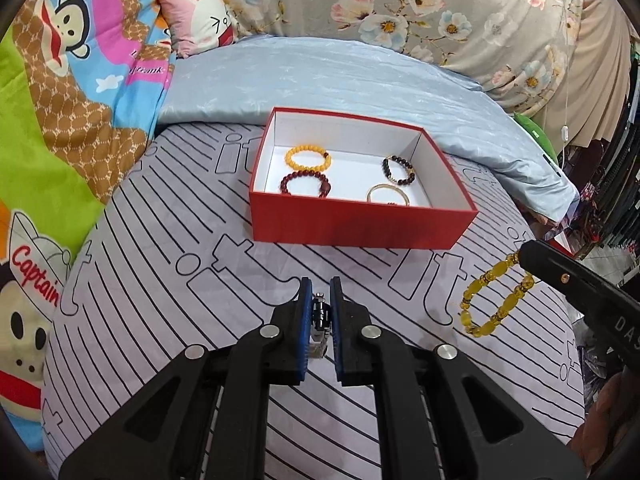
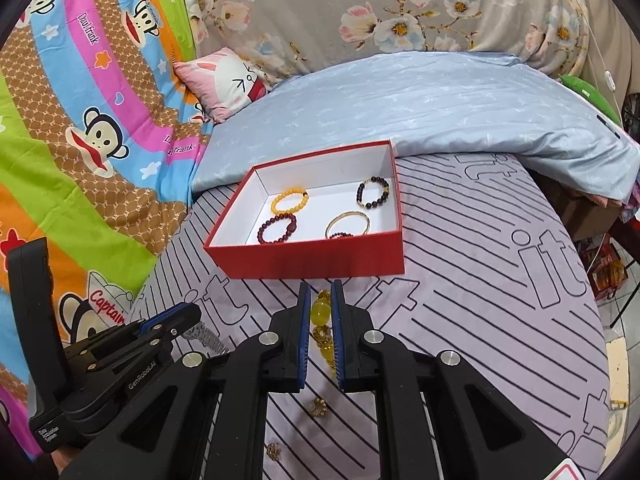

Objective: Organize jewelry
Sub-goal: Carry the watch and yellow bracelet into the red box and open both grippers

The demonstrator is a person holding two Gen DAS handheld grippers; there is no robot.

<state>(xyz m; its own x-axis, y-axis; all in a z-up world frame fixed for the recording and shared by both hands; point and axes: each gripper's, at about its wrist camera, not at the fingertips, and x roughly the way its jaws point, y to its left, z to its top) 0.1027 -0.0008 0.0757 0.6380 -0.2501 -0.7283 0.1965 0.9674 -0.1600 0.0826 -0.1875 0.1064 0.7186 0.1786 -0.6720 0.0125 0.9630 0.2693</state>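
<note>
A red box (image 1: 360,226) (image 2: 312,258) with a white inside lies on the striped sheet. It holds a yellow bead bracelet (image 1: 307,157), a dark red one (image 1: 306,185), a black bead one (image 1: 398,169) and a gold bangle (image 1: 387,195). My left gripper (image 1: 321,294) is shut on a silver metal watch band (image 1: 321,320), which hangs from it in the right wrist view (image 2: 208,336). My right gripper (image 2: 321,300) is shut on a yellow amber bead bracelet (image 2: 322,320), which dangles above the sheet in the left wrist view (image 1: 494,296).
A light blue quilt (image 1: 340,80) lies behind the box. A cartoon monkey blanket (image 1: 60,100) is at the left, with a pink pillow (image 1: 200,12). A floral cloth (image 1: 440,8) is at the back. The bed edge drops off at the right.
</note>
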